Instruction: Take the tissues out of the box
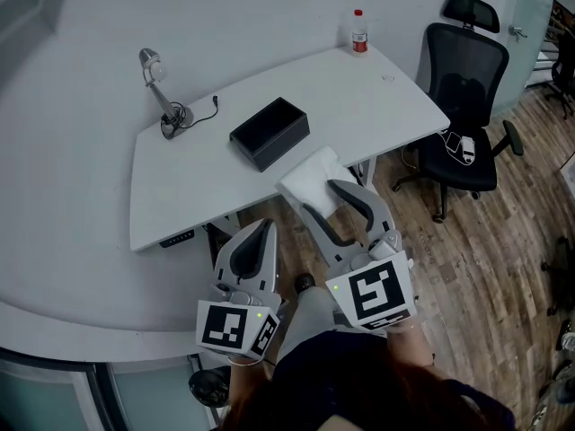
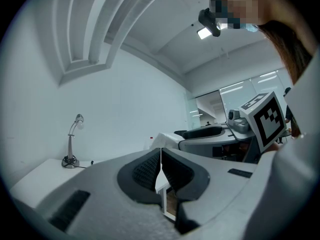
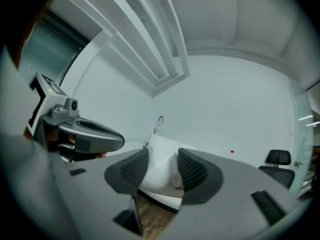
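White worktop (image 1: 377, 97) carries a black rectangular box (image 1: 269, 133); the right tool (image 1: 322, 200) clamps a white soft tissue wad (image 1: 310, 178) over its edge; the left tool (image 1: 256, 241) is closed, empty.

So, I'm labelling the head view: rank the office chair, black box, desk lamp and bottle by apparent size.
office chair, largest
black box
desk lamp, nearly as long as the box but thin
bottle, smallest

Cool even light; ceiling lamp (image 2: 204, 32) glare; edges probably fisheye-warped.
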{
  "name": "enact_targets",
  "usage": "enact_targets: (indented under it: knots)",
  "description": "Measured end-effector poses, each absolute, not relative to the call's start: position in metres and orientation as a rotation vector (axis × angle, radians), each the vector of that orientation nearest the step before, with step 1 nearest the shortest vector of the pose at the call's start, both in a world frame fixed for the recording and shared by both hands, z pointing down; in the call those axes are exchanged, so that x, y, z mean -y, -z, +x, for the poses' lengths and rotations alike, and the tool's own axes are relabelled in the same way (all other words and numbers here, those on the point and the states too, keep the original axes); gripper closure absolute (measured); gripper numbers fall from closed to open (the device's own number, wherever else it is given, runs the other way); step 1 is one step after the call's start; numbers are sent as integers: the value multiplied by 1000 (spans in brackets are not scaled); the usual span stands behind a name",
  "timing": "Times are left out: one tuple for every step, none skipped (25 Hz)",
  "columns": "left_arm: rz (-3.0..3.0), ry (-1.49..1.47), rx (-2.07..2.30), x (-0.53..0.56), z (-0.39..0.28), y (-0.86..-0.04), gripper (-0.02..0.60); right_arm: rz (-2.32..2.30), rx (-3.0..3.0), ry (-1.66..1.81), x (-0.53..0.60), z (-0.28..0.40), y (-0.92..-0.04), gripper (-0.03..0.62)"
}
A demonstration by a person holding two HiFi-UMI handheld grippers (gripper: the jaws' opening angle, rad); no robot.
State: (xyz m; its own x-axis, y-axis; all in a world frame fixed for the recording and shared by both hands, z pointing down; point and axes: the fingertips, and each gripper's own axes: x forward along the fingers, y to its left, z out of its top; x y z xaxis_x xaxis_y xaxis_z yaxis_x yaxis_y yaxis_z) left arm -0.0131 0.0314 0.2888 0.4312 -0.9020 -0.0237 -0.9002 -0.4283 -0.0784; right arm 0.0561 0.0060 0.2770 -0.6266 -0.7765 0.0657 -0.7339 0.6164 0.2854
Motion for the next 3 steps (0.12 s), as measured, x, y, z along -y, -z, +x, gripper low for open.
enact_targets:
  knots:
    - [-2591,35,-1633,-30,-13,-289,555,1255,2656,345,-5,56,-277,398]
    - [-2592,36,-1632,-29,-12,-289,555,1255,2655,344,-4,57,-277,398]
    - [-2593,37,-1631,-28,-12,-289,555,1256,2655,343,-2,57,-277,398]
